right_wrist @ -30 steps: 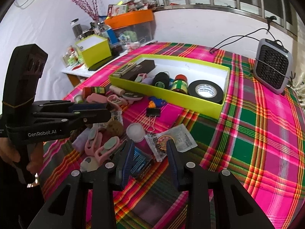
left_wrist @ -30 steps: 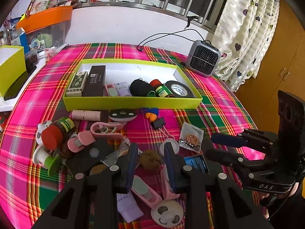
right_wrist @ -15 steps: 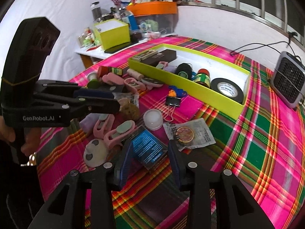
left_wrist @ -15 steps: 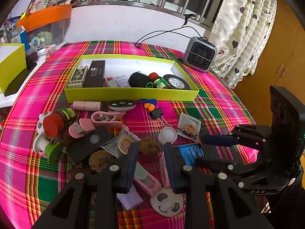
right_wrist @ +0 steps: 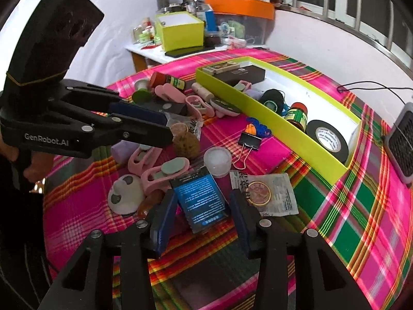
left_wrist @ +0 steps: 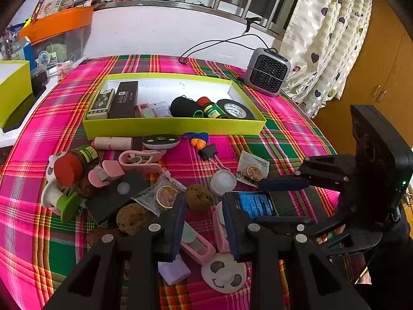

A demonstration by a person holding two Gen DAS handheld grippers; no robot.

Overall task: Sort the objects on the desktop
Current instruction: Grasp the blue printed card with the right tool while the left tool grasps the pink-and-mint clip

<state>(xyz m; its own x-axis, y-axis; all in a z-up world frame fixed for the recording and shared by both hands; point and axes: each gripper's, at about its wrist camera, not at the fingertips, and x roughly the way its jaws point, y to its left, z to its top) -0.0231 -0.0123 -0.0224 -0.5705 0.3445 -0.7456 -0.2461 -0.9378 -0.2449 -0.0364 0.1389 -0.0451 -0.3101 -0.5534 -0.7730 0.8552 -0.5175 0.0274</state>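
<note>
The right gripper (right_wrist: 204, 211) is opening, its jaws either side of the blue-faced black box (right_wrist: 200, 199) without pressing it. The left gripper (left_wrist: 204, 222) hovers part-open, empty. Beyond both, the yellow-green tray (left_wrist: 175, 126) holds tape, bottle, thread and boxes.

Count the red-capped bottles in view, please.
2. One red-capped bottle is inside the green tray; the other lies on the plaid cloth, at the pile's left edge. The clutter may hide more.

We see the right gripper (right_wrist: 204, 217) has rolled and dropped around the blue packet (right_wrist: 200, 199), its jaws opening
</note>
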